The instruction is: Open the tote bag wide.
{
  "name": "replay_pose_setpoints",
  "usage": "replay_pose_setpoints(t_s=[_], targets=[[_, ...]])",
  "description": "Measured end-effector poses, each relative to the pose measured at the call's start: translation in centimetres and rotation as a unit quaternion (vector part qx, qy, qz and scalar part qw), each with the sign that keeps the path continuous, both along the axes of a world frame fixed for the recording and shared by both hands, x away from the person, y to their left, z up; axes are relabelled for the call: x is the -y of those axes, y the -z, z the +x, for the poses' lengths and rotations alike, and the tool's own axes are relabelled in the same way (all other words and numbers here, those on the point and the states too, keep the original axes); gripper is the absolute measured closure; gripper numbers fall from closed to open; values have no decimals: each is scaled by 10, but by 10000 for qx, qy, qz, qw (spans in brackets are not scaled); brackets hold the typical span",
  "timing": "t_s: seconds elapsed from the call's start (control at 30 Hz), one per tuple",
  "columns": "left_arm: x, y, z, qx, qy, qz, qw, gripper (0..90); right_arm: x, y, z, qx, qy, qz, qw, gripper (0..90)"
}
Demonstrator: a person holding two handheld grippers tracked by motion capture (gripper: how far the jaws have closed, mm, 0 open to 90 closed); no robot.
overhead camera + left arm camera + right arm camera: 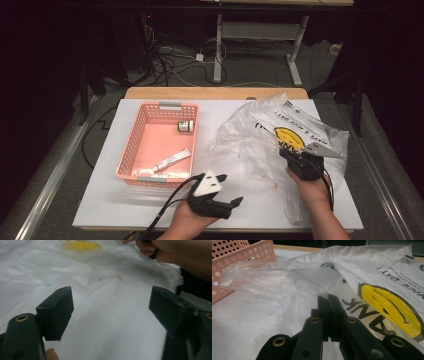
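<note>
Left gripper [222,189] near edge, jaws apart, empty. Right gripper [295,157] clenched on bag [260,135] at right of table. Left should approach low, pinch one loose layer, avoid dragging film.

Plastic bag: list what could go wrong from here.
1. The right hand-held gripper is shut on a thin fold of the plastic bag; a hard pull may tear the film or let it slip out.
2. The left hand-held gripper is open, its jaws apart above the film with nothing between them; closing here may catch both layers and pinch the bag shut.
3. The bag lies close to the pink basket; dragging it could snag or nudge the basket.
</note>
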State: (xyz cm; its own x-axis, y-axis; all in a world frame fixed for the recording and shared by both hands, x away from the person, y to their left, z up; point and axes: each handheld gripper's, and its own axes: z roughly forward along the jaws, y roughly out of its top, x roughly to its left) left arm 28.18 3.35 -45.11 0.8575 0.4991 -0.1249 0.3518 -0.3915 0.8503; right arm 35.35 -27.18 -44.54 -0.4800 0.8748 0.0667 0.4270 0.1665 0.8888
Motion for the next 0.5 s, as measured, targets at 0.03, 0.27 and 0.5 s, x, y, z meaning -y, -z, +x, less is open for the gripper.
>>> replay_pose_setpoints(t_s=[0.03,0.27,0.5], targets=[[11,4,8,-3,7,61,10000,241,0,0,0,0,-15,11,10000,900],[80,14,54,140,84,549,9984,329,2,1,1,-23,-9,59,10000,900],[105,30,75,-178,-11,1255,9919,697,9,1,3,-7,80,97,9999,900]])
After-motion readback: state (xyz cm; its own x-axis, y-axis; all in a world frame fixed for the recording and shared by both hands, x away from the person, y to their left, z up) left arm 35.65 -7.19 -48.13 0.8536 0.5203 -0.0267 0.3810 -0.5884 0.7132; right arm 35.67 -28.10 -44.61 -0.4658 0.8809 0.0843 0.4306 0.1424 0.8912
